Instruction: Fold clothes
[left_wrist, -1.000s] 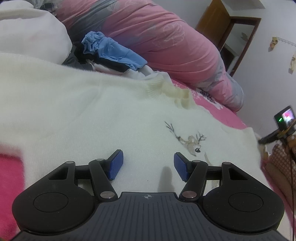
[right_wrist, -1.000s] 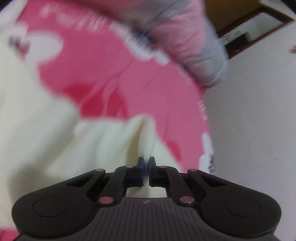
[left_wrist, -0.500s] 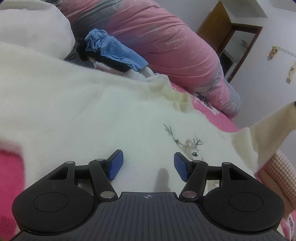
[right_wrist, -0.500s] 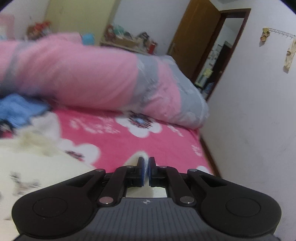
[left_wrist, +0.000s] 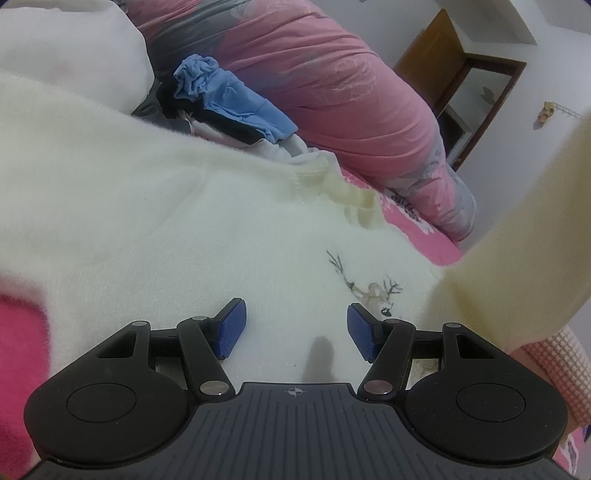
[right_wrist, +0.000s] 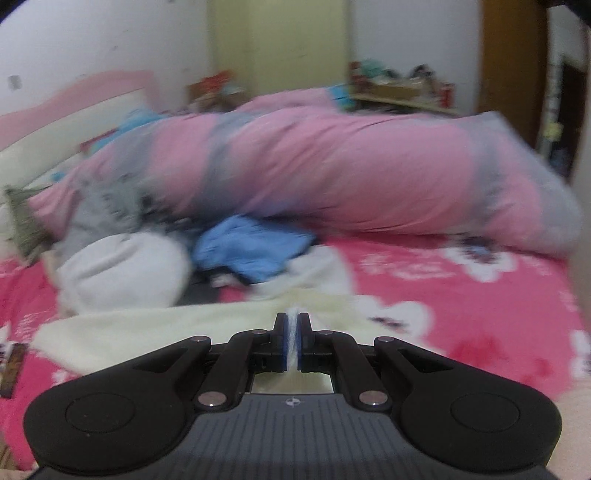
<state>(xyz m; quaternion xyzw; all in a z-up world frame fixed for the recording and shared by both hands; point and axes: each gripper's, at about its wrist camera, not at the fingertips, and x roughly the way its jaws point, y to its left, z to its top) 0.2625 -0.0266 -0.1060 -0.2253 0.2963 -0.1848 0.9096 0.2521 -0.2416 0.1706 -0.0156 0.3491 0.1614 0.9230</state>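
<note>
A fluffy white sweater with a small deer motif lies spread on the pink bed. My left gripper rests low over its body, blue pads apart, nothing between them. The sweater's cream sleeve rises up the right side of the left wrist view. My right gripper is shut on a thin white edge of that sleeve, held up above the bed; the sweater lies below it.
A rolled pink and grey quilt lies along the far side of the bed. A blue garment on dark clothes and a white pillow sit beyond the sweater. A wooden door and white wall stand right. The flowered pink sheet shows right.
My right gripper has lifted and swung left with the sleeve pinched in it. The sleeve now rises large on the right of the left wrist view. My left gripper stayed put.
</note>
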